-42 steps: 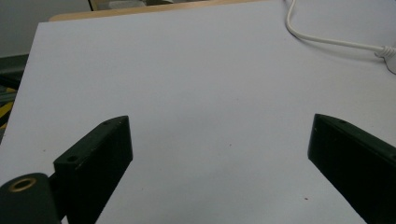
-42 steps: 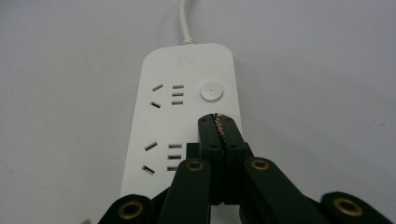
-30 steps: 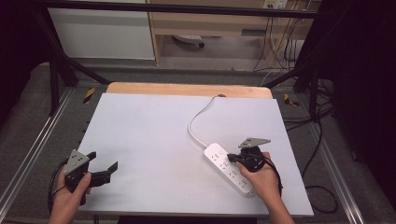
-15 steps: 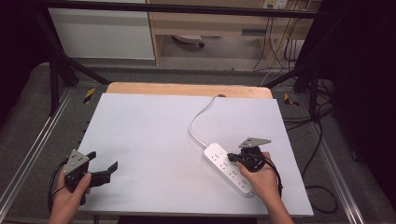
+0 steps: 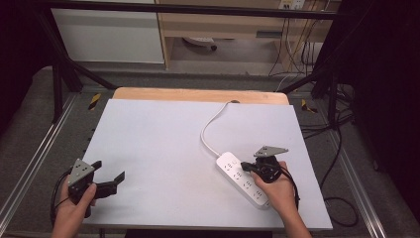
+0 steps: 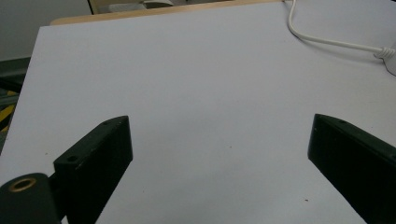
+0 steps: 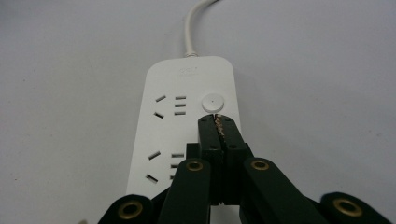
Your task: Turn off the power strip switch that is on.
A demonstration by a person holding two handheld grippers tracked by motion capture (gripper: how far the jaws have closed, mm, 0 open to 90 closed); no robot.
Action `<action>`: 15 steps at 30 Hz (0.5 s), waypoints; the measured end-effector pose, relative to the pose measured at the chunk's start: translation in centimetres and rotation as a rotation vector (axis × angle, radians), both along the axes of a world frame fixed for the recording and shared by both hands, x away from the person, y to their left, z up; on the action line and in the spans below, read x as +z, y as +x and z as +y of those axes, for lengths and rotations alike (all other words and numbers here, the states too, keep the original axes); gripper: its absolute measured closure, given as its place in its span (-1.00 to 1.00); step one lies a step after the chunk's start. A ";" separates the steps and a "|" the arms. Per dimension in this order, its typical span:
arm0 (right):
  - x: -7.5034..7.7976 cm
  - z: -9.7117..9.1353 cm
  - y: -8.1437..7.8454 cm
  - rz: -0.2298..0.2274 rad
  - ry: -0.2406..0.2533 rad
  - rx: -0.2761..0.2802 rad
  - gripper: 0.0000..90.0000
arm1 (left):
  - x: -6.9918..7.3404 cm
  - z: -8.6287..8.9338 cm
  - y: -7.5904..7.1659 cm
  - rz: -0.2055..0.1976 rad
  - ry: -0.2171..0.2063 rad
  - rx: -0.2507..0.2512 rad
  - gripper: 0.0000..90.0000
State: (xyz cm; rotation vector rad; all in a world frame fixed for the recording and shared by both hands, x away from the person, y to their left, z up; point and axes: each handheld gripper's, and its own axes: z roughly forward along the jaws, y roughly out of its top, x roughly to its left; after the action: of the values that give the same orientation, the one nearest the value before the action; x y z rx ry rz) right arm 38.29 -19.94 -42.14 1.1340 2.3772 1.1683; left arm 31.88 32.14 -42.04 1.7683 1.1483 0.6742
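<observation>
Power strip [image 7: 184, 126] lies on your white surface [image 5: 158, 139]. Your right claw [image 7: 218, 122] is clenched empty just at its round button [image 7: 211, 101] — your left claw [image 6: 219, 154] gapes wide, released.

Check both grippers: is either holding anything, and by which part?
Nothing held. Left gripper is open over the bare table. Right gripper is shut on nothing, its tips at the power strip button.

White-topped bench [image 5: 163, 144], wooden far edge; white power strip [image 5: 236, 174] lower right of frame, its cord [image 5: 210, 126] curling toward upper centre.
</observation>
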 end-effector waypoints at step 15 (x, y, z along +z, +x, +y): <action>0.2 0.0 0.0 -0.007 0.008 0.002 1.00 | 0.0 0.0 0.0 0.001 0.004 -0.002 -0.86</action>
State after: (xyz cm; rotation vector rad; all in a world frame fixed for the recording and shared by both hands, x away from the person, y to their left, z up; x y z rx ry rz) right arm 38.27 -19.93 -41.94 1.1284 2.3711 1.1822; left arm 31.90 32.11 -42.08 1.7732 1.1469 0.6752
